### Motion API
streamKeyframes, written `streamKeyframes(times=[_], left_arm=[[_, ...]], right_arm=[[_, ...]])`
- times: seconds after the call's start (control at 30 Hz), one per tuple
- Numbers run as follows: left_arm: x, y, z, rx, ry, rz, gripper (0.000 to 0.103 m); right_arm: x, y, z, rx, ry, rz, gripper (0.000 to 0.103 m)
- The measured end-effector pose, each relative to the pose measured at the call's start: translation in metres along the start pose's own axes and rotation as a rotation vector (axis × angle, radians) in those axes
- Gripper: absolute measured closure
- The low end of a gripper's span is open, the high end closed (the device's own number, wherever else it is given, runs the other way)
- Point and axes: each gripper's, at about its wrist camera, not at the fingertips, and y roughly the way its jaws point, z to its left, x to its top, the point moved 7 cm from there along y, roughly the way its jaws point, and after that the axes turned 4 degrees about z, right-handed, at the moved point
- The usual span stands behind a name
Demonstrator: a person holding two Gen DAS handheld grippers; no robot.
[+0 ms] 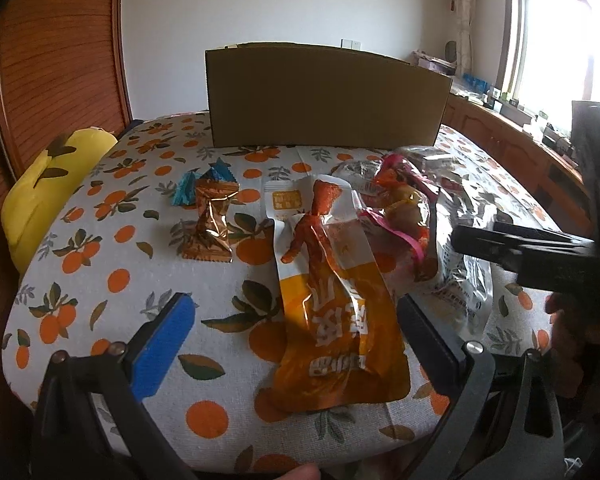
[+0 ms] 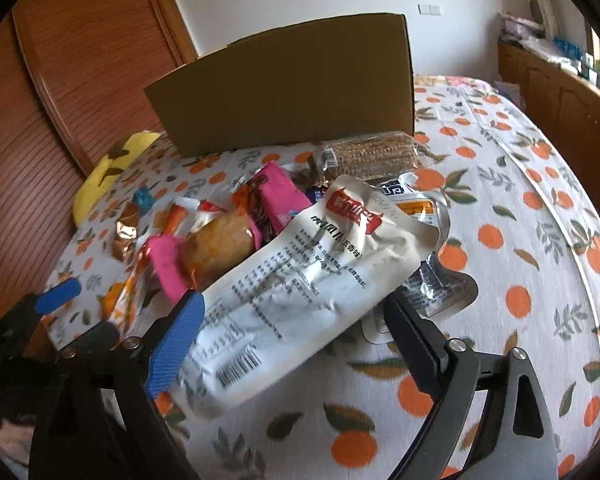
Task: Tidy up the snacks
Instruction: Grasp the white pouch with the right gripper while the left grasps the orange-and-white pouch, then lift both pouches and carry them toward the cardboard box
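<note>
Left gripper (image 1: 296, 348) spread wide around an orange pouch (image 1: 332, 312) flat on the orange-print cloth (image 1: 100, 280), right gripper (image 2: 296, 332) wide astride a white pouch (image 2: 300, 272) (barcode end nearest, grip uncertain), snack pile beside it, cardboard box (image 1: 324, 96) behind.

**Location: Domestic Bedroom**

The setting is a home bedroom. The work surface is a bed covered with a white sheet printed with oranges (image 1: 100, 264). A reddish wooden headboard (image 1: 56, 80) with horizontal grooves stands at 9 to 10 o'clock in the left wrist view. A yellow plush pillow (image 1: 48, 184) lies at 9 o'clock, touching the headboard. A window with a wooden frame (image 1: 540, 32) and a light curtain (image 1: 466, 12) occupies 2 o'clock. Below it, a wooden cabinet (image 1: 512, 148) carries small household items. A white wall with a wall switch plate (image 1: 351, 43) closes the view at 12 o'clock.
</note>
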Motion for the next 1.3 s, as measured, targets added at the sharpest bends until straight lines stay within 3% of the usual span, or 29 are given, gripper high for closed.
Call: streamKeyframes(times=[0.13, 0.27, 0.37, 0.43, 0.6, 0.8, 0.87, 1.3], left_arm=[[0.001, -0.002, -0.002, -0.013, -0.004, -0.010, 0.002], [0.003, -0.003, -0.008, -0.038, -0.002, -0.009, 0.008], [0.004, 0.000, -0.012, -0.063, -0.004, 0.000, 0.013], [0.005, 0.004, -0.013, -0.075, -0.013, 0.014, 0.015], [0.008, 0.014, -0.016, -0.089, -0.025, 0.044, 0.019], [0.006, 0.021, -0.016, -0.082, -0.030, 0.070, 0.033], [0.006, 0.021, -0.017, -0.084, -0.027, 0.071, 0.041], [0.006, 0.018, -0.012, -0.121, -0.056, 0.098, 0.042]], right_arm=[[0.004, 0.011, 0.003, -0.070, -0.035, 0.001, 0.009], [0.003, 0.013, 0.003, -0.084, -0.047, 0.011, 0.010], [0.001, 0.010, 0.003, -0.061, -0.049, 0.008, 0.021], [0.000, 0.007, 0.001, -0.056, -0.038, 0.010, 0.036], [-0.002, 0.000, -0.004, -0.025, -0.009, 0.013, 0.051], [-0.005, -0.009, -0.011, -0.031, 0.003, -0.001, 0.060], [-0.006, -0.013, -0.014, -0.038, -0.002, -0.006, 0.061], [-0.011, -0.024, -0.032, -0.052, -0.002, -0.007, 0.060]])
